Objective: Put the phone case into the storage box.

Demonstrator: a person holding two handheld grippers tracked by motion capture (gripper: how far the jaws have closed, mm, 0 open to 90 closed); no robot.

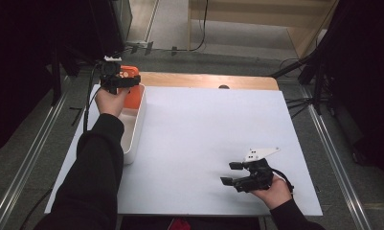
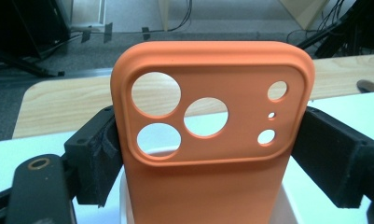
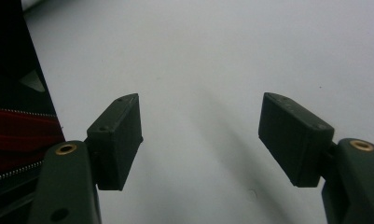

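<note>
An orange phone case (image 2: 212,140) with round camera cut-outs stands upright between the pads of my left gripper (image 2: 212,158), which is shut on its two side edges. In the high view the left gripper (image 1: 118,82) holds the orange case (image 1: 132,93) over the far end of a white bin (image 1: 134,129) at the table's left side. My right gripper (image 1: 231,173) rests low over the white table near the front right, jaws wide apart. The right gripper view shows the right gripper (image 3: 201,135) with bare white tabletop between its pads (image 3: 117,140).
A white mat (image 1: 204,139) covers the table, with a wooden strip (image 1: 208,80) along the far edge. Black stands and cables sit on the floor beyond. A red zippered fabric (image 3: 17,135) shows past the table's edge in the right gripper view.
</note>
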